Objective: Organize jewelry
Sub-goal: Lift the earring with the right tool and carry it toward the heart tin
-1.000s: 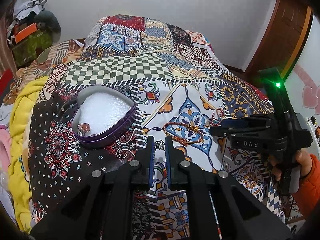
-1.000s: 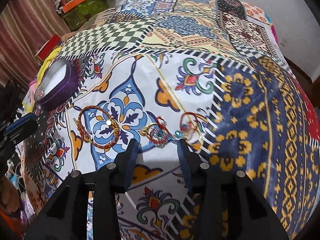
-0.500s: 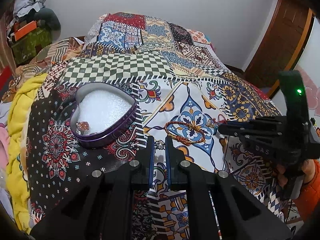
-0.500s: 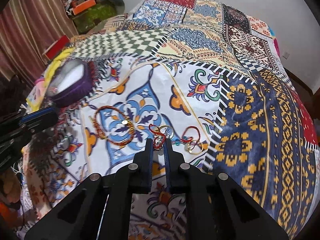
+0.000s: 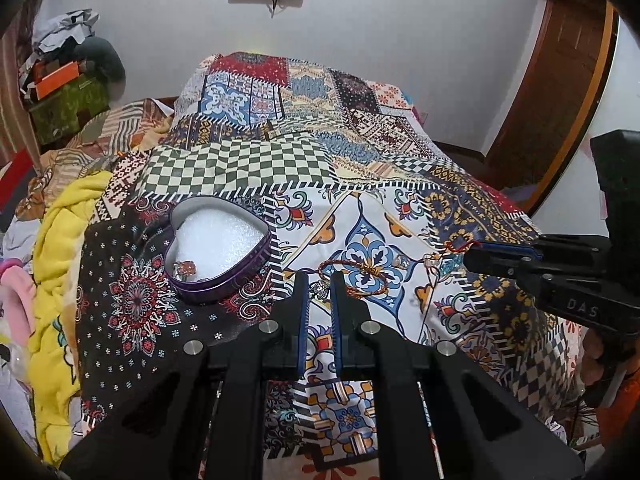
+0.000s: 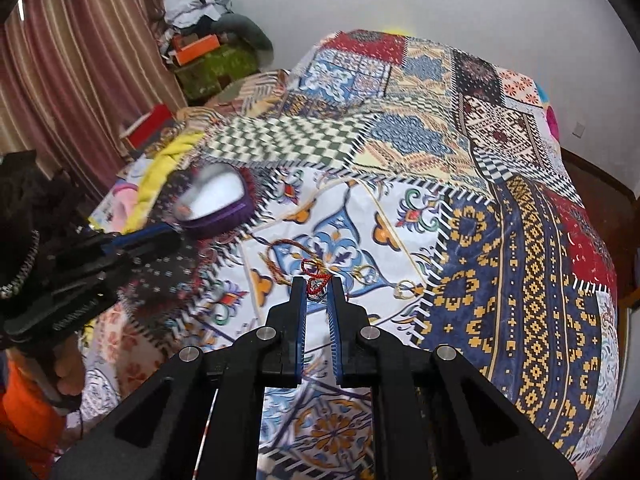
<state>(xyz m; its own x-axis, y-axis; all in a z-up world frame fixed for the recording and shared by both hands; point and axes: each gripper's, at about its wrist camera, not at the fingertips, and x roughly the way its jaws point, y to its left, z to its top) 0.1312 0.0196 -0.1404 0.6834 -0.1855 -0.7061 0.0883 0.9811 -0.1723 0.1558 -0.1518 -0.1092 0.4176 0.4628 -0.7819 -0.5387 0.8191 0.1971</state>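
Observation:
A purple heart-shaped tin (image 5: 224, 280) with white lining lies on the patchwork bedspread and holds an orange-stone ring (image 5: 185, 268). My left gripper (image 5: 319, 280) hovers just right of the tin, shut on a small silver piece (image 5: 318, 289). My right gripper (image 6: 317, 286) is shut on a red thread bracelet (image 6: 314, 278), lifted off the cloth. In the left wrist view the right gripper (image 5: 470, 254) reaches in from the right, the red thread bracelet (image 5: 460, 246) at its tip. A braided red-gold bracelet (image 6: 280, 260) and gold rings (image 6: 366, 274) lie on the white patch.
A yellow blanket (image 5: 60, 248) is bunched along the bed's left edge. Curtains (image 6: 60, 80) and stacked boxes (image 6: 208, 60) stand beyond it. A wooden door (image 5: 560, 80) is at the right. A hand in an orange sleeve (image 6: 24, 412) holds the left gripper (image 6: 168, 238).
My right gripper went from open around the red thread bracelet to shut on it, then rose with it. The left gripper kept its hold and lifted slightly.

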